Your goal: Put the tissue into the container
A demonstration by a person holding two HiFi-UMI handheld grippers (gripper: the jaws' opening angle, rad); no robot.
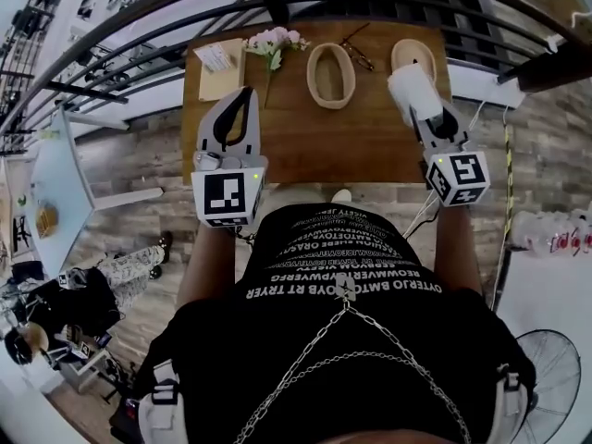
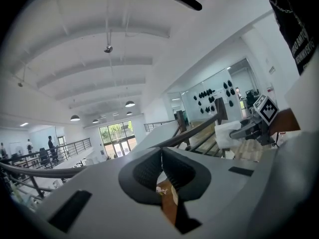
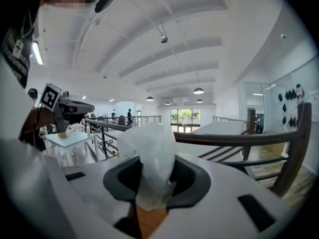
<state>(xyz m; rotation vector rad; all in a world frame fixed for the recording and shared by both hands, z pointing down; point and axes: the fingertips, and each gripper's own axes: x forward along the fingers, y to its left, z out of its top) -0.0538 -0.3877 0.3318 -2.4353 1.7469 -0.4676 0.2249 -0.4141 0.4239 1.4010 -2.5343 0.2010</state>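
tissue [image 3: 149, 143] pinched in right gripper [image 3: 155, 176] jaws, hiding part of one container [image 1: 398, 54], left gripper [image 2: 161, 157] jaws closed, empty

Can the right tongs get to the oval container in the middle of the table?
Probably yes. The right tongs, gripping the tissue, hover beside that container, with only bare table between them.

Left gripper [image 1: 246, 93] closed empty, right gripper [image 1: 421, 106] clamped.

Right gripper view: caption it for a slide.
Right gripper clamps a white tissue, with a railing beyond.
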